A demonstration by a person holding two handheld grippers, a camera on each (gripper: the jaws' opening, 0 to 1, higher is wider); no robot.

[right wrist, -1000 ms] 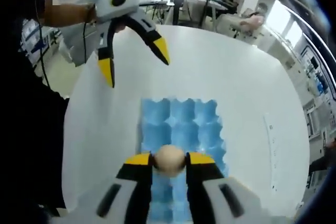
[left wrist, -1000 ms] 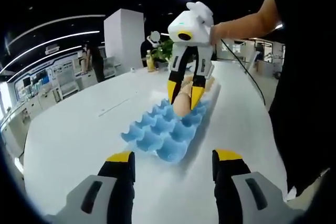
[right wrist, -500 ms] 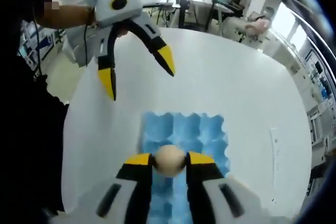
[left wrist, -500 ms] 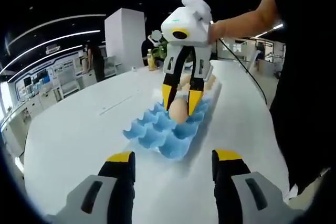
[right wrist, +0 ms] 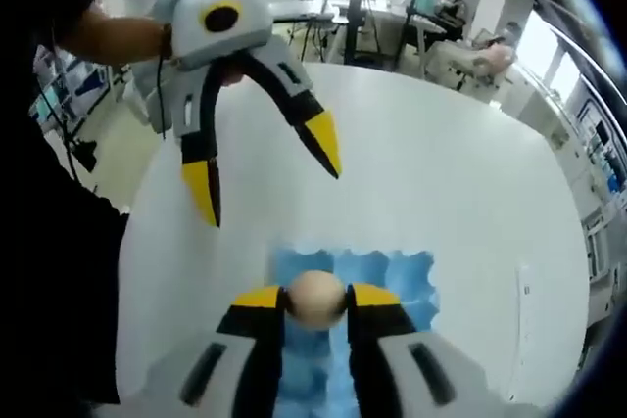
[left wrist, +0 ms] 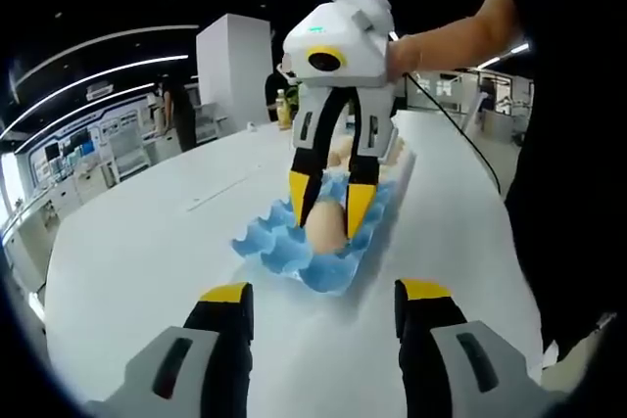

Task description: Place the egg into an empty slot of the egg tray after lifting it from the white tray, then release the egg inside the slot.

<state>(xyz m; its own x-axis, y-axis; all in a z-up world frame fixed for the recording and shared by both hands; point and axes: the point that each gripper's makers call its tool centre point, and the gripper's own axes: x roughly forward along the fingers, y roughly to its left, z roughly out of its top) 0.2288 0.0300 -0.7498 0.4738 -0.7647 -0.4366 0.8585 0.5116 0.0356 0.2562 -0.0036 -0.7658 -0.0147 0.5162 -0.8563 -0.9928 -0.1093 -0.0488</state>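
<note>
Tan egg (right wrist: 315,300) pinched by right gripper (right wrist: 315,302); smooth.

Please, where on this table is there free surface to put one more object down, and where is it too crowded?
Free: the broad white table left of the blue egg tray in the left gripper view, and the strip between the tray and the left gripper. Crowded: over the tray, where the right gripper holds the egg.

Between the right gripper's (right wrist: 315,302) glossy yellow plastic tips, a smooth matt egg (right wrist: 315,299) is showing. Beneath it, the blue egg tray (left wrist: 315,242) is looking like rough moulded pulp, lying on a smooth, faintly shining white table (left wrist: 147,242).
</note>
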